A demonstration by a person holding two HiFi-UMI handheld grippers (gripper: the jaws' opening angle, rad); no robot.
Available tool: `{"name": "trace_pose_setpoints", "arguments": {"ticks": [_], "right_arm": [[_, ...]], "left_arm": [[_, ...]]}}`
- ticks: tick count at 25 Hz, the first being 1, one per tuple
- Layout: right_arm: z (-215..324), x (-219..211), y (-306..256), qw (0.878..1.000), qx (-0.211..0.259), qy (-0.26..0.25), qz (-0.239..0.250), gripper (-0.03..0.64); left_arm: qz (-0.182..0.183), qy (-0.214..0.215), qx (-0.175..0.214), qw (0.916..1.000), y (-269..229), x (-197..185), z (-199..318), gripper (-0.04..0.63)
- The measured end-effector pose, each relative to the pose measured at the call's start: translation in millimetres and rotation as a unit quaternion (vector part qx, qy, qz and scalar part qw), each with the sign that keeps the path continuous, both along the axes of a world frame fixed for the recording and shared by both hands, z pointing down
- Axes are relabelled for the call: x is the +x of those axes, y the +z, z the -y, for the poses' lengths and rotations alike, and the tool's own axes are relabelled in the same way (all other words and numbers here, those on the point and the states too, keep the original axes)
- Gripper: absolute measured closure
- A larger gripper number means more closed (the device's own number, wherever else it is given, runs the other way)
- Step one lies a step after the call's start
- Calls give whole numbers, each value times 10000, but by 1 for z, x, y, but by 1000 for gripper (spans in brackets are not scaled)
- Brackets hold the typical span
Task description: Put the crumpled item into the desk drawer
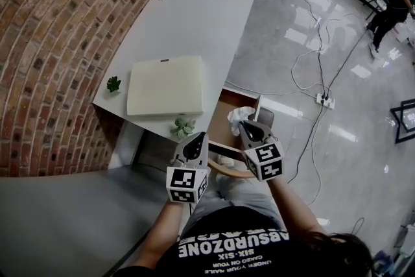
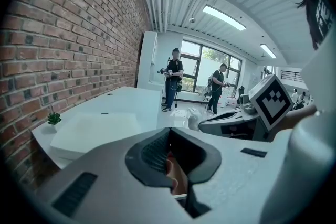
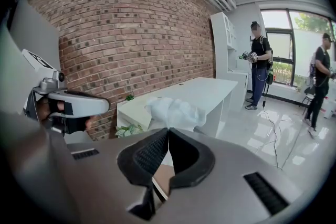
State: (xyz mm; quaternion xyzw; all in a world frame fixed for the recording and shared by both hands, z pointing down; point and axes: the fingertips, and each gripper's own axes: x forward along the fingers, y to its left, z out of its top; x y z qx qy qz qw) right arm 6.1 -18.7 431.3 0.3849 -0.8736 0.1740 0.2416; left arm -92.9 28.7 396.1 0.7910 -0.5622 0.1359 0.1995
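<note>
While the crumpled white paper-like item is being pinched between the closed tips of the right claw, it is being held just above the open brown-lined drawer at the near edge of the long white desk. The left claw is being held beside the drawer, jaws together on nothing. The carry is judged nearly done, with the release into the drawer still being awaited.

Red brick wall; glossy grey floor; white cabinet; tall windows; ceiling strip lights.
</note>
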Motion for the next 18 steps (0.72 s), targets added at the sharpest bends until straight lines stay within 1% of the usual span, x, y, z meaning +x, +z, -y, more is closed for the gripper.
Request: {"name": "trace_pose_setpoints", "arguments": {"ticks": [10,18], "right_arm": [[8,-8,29,9989,-342,-259,-178,615],[12,-6,47,9977,-537,-334,-261,615]], "left_arm": [[-34,31,-179,9998,14,1,11,591],[-48,48,-296,9995,23,5,19,591]]}}
